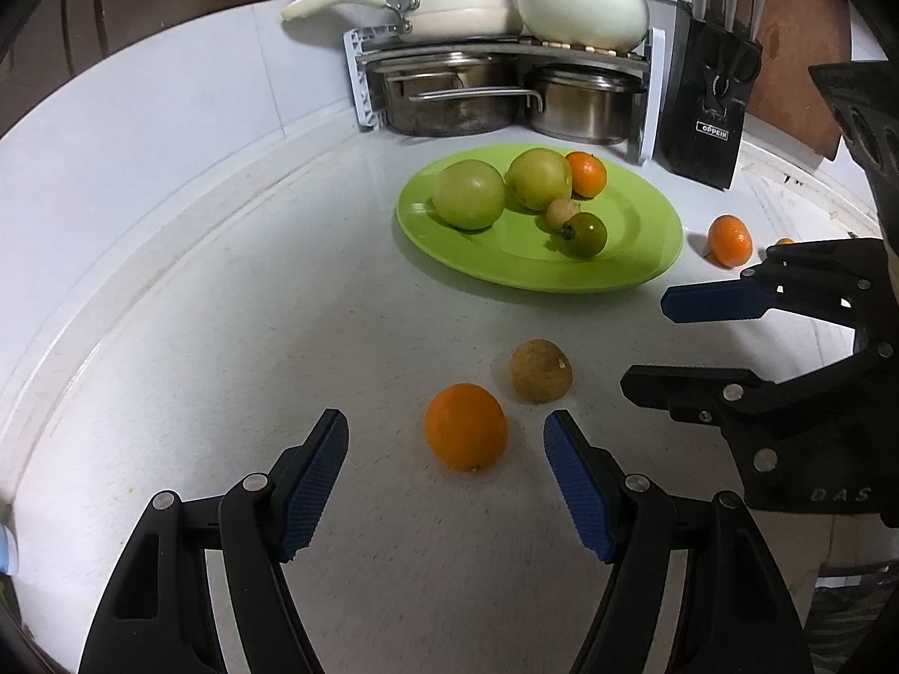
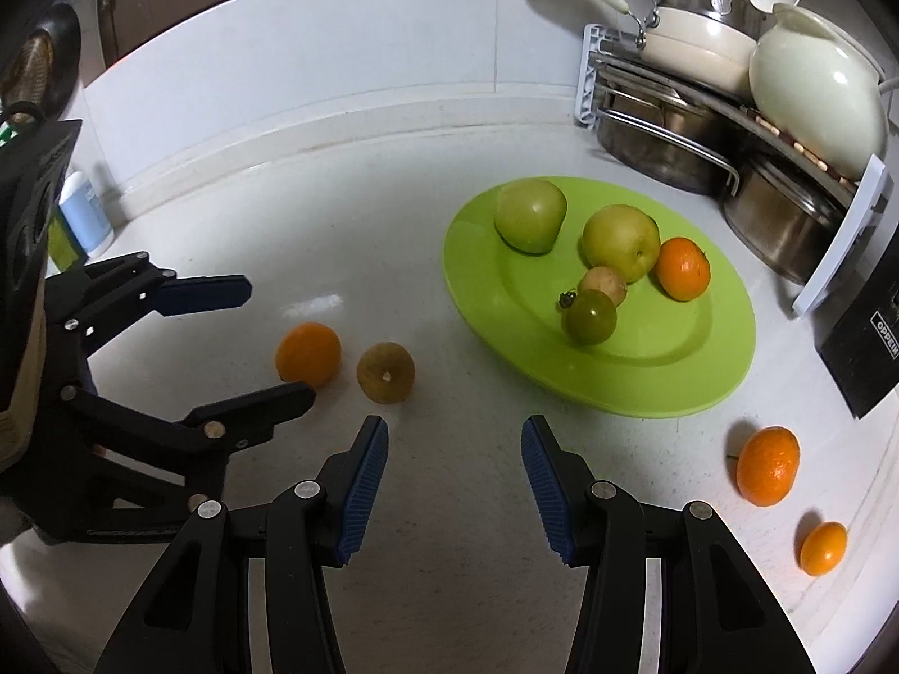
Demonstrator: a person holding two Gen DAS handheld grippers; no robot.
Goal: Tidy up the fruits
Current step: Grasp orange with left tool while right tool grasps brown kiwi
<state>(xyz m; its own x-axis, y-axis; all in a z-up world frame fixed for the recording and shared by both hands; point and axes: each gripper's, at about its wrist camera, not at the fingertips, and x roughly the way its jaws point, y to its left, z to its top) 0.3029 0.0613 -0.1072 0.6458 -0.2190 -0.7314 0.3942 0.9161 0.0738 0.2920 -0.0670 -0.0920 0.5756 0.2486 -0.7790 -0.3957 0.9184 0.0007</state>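
Left gripper is wide w/ nothing in it, orange right between its fingers, so I'll go down slow & squeeze soft.

A lime-green oval plate is seen on the white table; bright orange fruit and ribbed blue claw pads are shown nearer.

White counter: green plate, loose oranges.
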